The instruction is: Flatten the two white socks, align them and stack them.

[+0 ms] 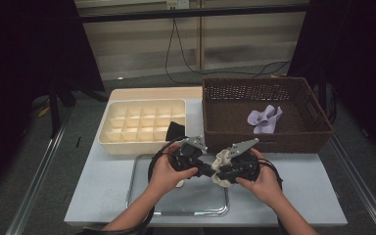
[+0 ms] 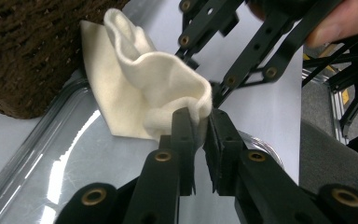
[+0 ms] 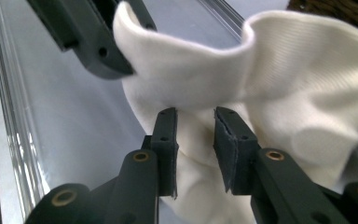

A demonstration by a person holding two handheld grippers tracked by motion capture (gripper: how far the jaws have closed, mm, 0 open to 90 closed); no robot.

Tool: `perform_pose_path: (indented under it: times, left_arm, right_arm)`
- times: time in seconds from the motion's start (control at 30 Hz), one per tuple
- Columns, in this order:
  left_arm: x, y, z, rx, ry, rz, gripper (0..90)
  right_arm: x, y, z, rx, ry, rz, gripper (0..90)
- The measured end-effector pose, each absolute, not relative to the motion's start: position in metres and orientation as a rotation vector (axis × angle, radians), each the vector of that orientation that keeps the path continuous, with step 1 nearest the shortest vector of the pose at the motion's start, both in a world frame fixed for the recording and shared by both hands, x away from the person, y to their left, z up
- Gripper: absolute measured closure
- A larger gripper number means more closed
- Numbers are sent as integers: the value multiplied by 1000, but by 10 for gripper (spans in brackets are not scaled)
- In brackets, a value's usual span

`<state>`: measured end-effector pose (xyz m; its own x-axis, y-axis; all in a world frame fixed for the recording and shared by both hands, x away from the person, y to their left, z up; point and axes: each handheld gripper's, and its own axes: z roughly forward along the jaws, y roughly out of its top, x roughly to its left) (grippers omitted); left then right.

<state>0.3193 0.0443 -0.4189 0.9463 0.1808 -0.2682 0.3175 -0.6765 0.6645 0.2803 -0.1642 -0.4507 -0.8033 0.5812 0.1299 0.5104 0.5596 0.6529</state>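
While we hold the cream sock [image 1: 220, 169] in the air just above the metal tray [image 1: 142, 196], its lower folds are hidden behind the two grippers and our hands in the high view, so its full shape is hard to make out. Our left gripper [image 2: 199, 122] has its jaws nearly together, pinching a rolled edge of the sock. Our right gripper [image 3: 195, 122] has its jaws a little apart with sock fabric behind and between them, though we cannot tell whether its pads [image 3: 168, 135] actually press on the cloth.
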Motion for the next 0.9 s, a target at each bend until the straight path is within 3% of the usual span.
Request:
perform_pose_path:
  times: [0.37, 0.67, 0.9]
  left_arm:
    - [317, 37, -425, 2347, 349, -268, 816]
    - [318, 42, -426, 2331, 361, -290, 769]
    - [323, 56, -425, 2320, 426, -233, 514]
  right_arm:
    - [276, -196, -447, 1073, 2592, 1049, 640]
    - [294, -183, -450, 1059, 2608, 1022, 702]
    - [299, -169, -447, 1021, 2608, 1094, 669]
